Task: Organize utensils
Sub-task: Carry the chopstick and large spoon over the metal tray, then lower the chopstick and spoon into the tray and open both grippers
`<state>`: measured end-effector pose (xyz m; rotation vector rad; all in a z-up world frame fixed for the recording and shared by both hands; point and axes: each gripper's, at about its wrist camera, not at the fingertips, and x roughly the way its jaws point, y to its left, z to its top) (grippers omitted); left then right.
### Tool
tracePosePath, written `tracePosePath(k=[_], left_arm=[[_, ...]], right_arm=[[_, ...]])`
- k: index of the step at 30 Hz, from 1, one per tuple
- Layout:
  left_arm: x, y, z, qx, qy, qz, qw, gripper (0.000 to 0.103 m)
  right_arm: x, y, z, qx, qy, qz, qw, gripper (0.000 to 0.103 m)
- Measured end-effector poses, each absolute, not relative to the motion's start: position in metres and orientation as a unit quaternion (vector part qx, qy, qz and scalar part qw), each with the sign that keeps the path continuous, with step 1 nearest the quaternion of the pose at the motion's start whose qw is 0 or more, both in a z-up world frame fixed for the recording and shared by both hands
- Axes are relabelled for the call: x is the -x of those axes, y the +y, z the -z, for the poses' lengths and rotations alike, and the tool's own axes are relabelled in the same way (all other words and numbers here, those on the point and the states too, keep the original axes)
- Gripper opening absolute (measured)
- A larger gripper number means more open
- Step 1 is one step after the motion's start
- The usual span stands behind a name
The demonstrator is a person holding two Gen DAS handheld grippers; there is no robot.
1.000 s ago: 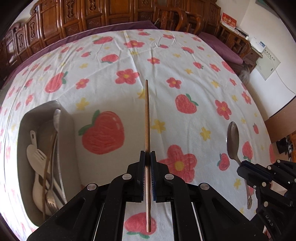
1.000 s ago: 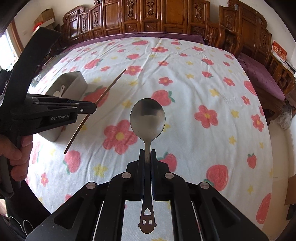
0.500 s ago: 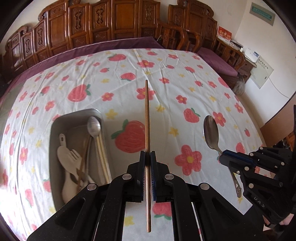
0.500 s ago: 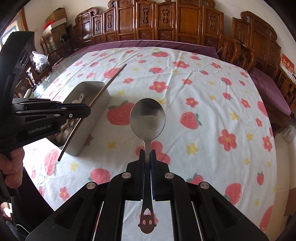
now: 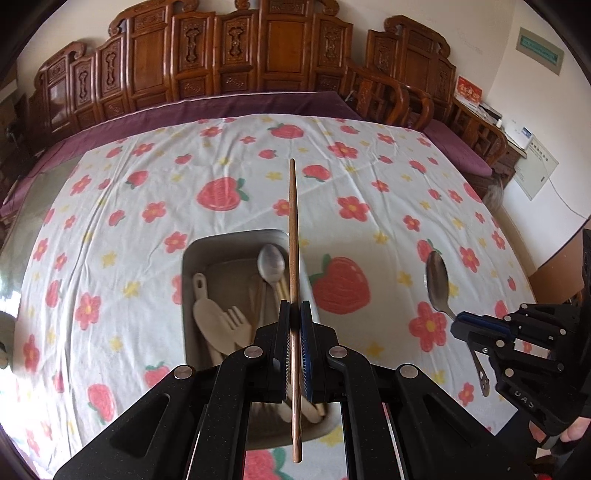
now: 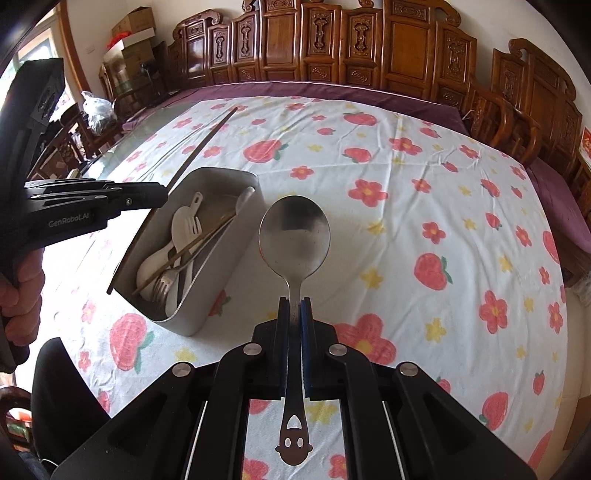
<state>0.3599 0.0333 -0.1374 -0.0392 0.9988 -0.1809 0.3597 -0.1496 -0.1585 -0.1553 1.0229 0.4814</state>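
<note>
Chopstick (image 5: pixel 293 236) is pinched in our left gripper (image 5: pixel 294 314), up over the tray (image 5: pixel 192 254) w/ forks. Right gripper (image 6: pixel 294 308) pinches a spoon (image 6: pixel 294 236). Drop crooked & it may slide off the rim.

Home dining room: carved wooden chairs (image 5: pixel 236 70) ringing 12 o'clock edge of large table, strawberry-and-flower tablecloth (image 5: pixel 369 177), stacked cardboard boxes (image 6: pixel 129 29) at 10 o'clock.
</note>
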Motion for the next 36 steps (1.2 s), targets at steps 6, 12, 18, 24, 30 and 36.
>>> tracePosePath(k=[6,12,18,24,30,36], left_arm=[[-0.368,0.056,0.155,0.027,0.485,0.071,0.871,0.005],[-0.369,0.067,0.176,0.029,0.494,0.058,0.867,0.005],[-0.367,0.072,0.188,0.033,0.500,0.057,0.864,0.005],[-0.363,0.072,0.197,0.031,0.509,0.061,0.858,0.005],[-0.356,0.079,0.193,0.040,0.507,0.061,0.859,0.005],[-0.345,0.096,0.180,0.039,0.489,0.055,0.870,0.006]], right_arm=[[-0.364,-0.134,0.155,0.078,0.482,-0.237,0.840,0.007],[-0.367,-0.124,0.154,0.083,0.482,-0.242,0.838,0.007],[-0.368,-0.115,0.158,0.087,0.486,-0.245,0.835,0.007],[-0.370,-0.105,0.158,0.089,0.485,-0.249,0.834,0.007],[-0.374,-0.091,0.155,0.091,0.482,-0.254,0.834,0.007],[-0.380,-0.066,0.155,0.089,0.481,-0.267,0.830,0.007]])
